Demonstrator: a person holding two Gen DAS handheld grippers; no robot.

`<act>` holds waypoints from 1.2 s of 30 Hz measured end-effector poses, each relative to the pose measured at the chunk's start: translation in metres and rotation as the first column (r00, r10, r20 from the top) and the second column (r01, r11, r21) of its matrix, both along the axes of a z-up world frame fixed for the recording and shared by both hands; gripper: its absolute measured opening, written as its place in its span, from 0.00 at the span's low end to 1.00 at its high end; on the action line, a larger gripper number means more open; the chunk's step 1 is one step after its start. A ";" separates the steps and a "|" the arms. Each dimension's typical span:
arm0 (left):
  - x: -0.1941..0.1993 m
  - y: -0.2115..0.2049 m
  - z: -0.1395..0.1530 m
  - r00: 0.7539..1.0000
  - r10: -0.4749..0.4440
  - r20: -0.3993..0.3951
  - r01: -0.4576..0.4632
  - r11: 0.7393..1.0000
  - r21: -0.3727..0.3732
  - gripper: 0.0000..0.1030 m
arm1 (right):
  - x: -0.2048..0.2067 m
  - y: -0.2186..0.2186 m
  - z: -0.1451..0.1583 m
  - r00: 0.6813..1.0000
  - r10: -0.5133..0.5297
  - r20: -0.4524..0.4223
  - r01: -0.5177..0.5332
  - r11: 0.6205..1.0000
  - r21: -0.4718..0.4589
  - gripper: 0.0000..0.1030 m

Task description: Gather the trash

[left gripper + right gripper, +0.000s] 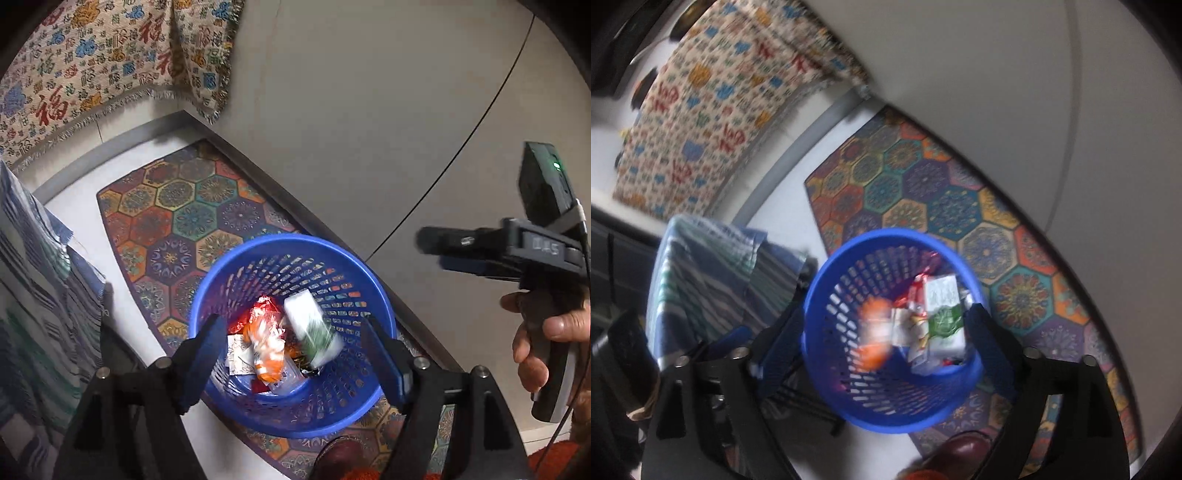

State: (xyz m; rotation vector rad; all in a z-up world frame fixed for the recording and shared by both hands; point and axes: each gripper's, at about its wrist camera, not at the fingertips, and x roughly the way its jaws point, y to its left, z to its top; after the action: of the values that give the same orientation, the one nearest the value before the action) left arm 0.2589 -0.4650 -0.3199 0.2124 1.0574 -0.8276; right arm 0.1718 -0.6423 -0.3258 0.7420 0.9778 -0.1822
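A blue plastic mesh basket (236,266) (827,273) stands on the floor. It holds a white and green carton (310,328) (942,310), a blurred orange packet (267,347) (875,332), red foil wrappers (258,306) and other scraps. My left gripper (291,325) hangs open over the basket's mouth with nothing touching its blue pads. My right gripper (886,314) is open too, its fingers spread either side of the basket with nothing between them. In the left wrist view the right gripper (430,251) shows at the right, held by a hand (546,332).
The basket sits on a hexagon-patterned rug (177,221) (960,206) beside a white cabinet front (369,110). A striped cloth (37,277) (709,269) lies over a dark rack at the left. A fringed patterned tablecloth (92,74) hangs behind. A brown shoe (340,454) (960,450) is near the bottom.
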 end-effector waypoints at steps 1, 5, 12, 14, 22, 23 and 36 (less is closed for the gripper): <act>-0.002 0.001 0.008 1.000 0.001 0.016 -0.001 1.000 0.000 0.78 | -0.003 0.001 0.007 1.000 -0.012 0.004 0.012 1.000 -0.020 1.00; -0.022 0.012 0.052 0.998 -0.017 0.064 0.016 1.000 0.009 0.87 | -0.026 0.013 0.056 0.999 -0.024 0.024 0.027 0.990 -0.136 1.00; -0.079 0.062 0.127 0.983 0.039 0.181 -0.044 0.999 0.025 1.00 | -0.082 0.077 0.136 1.000 -0.009 -0.012 0.004 0.933 -0.361 1.00; -0.095 0.072 0.140 0.970 0.069 0.234 -0.084 0.995 0.053 1.00 | -0.100 0.100 0.150 1.000 -0.003 0.008 0.006 0.915 -0.403 1.00; -0.135 0.106 0.184 0.937 0.150 0.315 -0.165 0.986 0.020 1.00 | -0.151 0.162 0.173 1.000 -0.012 0.003 0.012 0.869 -0.495 1.00; -0.138 0.107 0.188 0.932 0.161 0.325 -0.178 0.984 0.022 1.00 | -0.154 0.169 0.176 1.000 -0.003 0.000 0.002 0.863 -0.505 1.00; -0.153 0.117 0.200 0.955 0.139 0.261 -0.160 0.985 0.058 1.00 | -0.172 0.204 0.198 1.000 -0.010 -0.014 0.001 0.843 -0.538 1.00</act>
State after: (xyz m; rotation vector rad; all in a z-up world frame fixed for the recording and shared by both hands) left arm 0.1055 -0.3481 -0.1203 0.2947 0.8512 -0.6036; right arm 0.0000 -0.4385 -0.1274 0.2215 0.8801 -0.4501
